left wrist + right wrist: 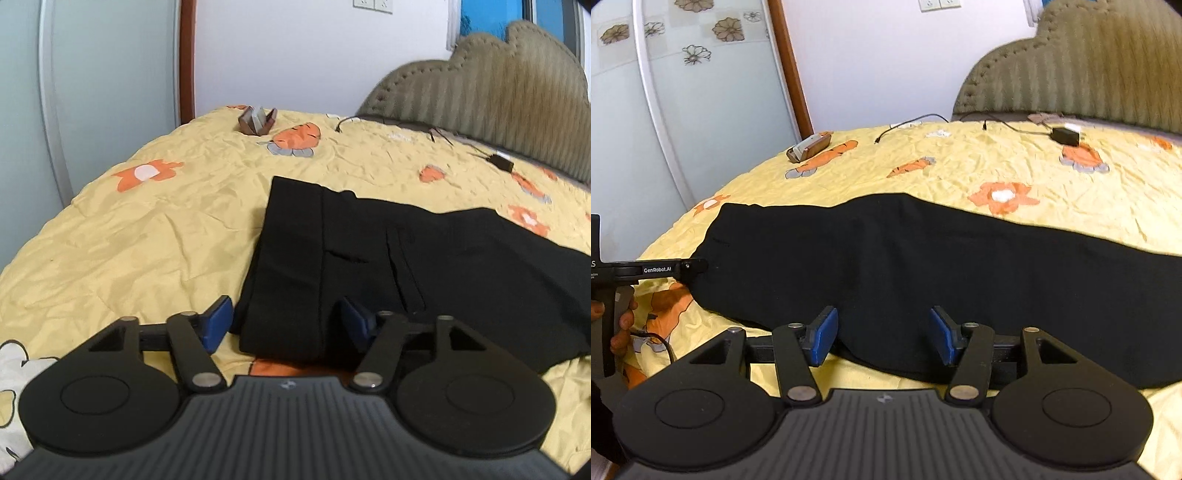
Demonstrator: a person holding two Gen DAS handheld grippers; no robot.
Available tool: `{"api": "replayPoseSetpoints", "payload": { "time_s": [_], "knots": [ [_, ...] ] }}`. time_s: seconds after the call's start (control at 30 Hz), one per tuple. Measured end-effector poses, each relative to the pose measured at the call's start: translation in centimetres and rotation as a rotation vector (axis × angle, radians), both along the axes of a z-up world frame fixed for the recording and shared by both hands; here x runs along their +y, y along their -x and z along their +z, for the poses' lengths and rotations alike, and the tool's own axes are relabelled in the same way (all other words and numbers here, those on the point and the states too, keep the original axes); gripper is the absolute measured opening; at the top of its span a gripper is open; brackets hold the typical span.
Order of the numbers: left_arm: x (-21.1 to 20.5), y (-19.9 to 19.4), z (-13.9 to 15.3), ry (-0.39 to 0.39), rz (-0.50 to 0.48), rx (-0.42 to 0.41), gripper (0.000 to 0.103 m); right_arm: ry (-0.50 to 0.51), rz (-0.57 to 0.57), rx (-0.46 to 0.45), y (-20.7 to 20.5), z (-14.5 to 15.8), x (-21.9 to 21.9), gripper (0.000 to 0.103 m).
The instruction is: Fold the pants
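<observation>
While the black pants [406,266] lie flat on the bed [147,240], my left gripper [286,325] and right gripper [882,334] straddle their near edge, released, pads not pressing.

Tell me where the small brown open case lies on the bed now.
The small brown open case lies at the far left edge of the yellow bedsheet, near the wooden door frame, beyond the black pants.

I am seeing the black fabric pants [923,258] lying flat and lengthwise, legs stacked, across the yellow carrot-print bedspread [960,166], waistband [291,258] toward my left.
</observation>
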State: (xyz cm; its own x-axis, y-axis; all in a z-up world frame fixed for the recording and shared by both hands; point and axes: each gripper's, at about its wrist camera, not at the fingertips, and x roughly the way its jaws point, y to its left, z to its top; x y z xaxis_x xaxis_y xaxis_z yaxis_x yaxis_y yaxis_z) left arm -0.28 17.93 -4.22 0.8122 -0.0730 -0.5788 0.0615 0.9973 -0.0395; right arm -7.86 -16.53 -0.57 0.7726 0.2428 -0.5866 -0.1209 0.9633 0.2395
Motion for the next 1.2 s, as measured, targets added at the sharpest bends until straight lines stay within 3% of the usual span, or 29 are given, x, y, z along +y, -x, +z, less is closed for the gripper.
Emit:
{"api": "replayPoseSetpoints", "payload": {
  "time_s": [0.13,0.2,0.37,0.53,0.63,0.7,0.73,0.8,0.87,0.93,1.0,1.13,1.2],
  "knots": [
    [0.6,0.6,0.0,0.014,-0.003,-0.031,0.034,-0.014,-0.011,0.006,0.2,-0.3,0.1,0.054],
    [0.6,0.8,0.4,-0.007,0.028,-0.056,0.011,-0.018,-0.011,0.008,0.3,-0.4,0.1,0.054],
    [1.2,-0.2,1.2,-0.053,0.037,-0.062,0.003,-0.025,-0.022,0.002,0.5,-0.4,0.0,0.054],
    [2.3,-0.6,2.3,0.011,0.052,-0.104,0.002,-0.035,-0.051,-0.003,1.1,-0.3,-0.8,0.054],
    [1.4,-1.4,0.9,-0.067,0.032,-0.012,0.003,-0.053,-0.065,-0.002,1.3,-0.5,-1.5,0.054],
    [0.9,-1.2,0.0,-0.142,0.07,-0.004,0.002,-0.072,-0.085,-0.012,1.6,-0.5,-2.2,0.054],
    [0.9,-1.2,-0.2,-0.166,0.093,0.0,0.004,-0.088,-0.1,-0.014,1.7,-0.5,-2.6,0.054],
    [1.8,-1.1,-0.1,-0.135,0.122,0.017,0.01,-0.126,-0.12,-0.012,1.5,-0.5,-3.5,0.054],
    [2.3,-0.6,0.7,-0.116,0.149,0.016,0.024,-0.149,-0.128,-0.005,1.2,-0.6,-4.2,0.054],
    [2.0,0.3,1.6,-0.153,0.174,-0.022,0.038,-0.146,-0.143,0.008,1.1,-0.9,-4.8,0.054],
    [0.9,1.2,2.7,-0.202,0.147,-0.069,0.044,-0.205,-0.184,-0.005,1.7,-1.0,-6.5,0.054],
    [-3.8,2.6,4.0,-0.322,0.041,-0.166,0.068,-0.422,-0.427,-0.03,4.3,-2.2,-13.6,0.054],
    [-6.7,3.0,4.3,-0.383,-0.017,-0.219,0.071,-0.524,-0.564,-0.052,6.6,-3.3,-17.5,0.054]
  ]
}}
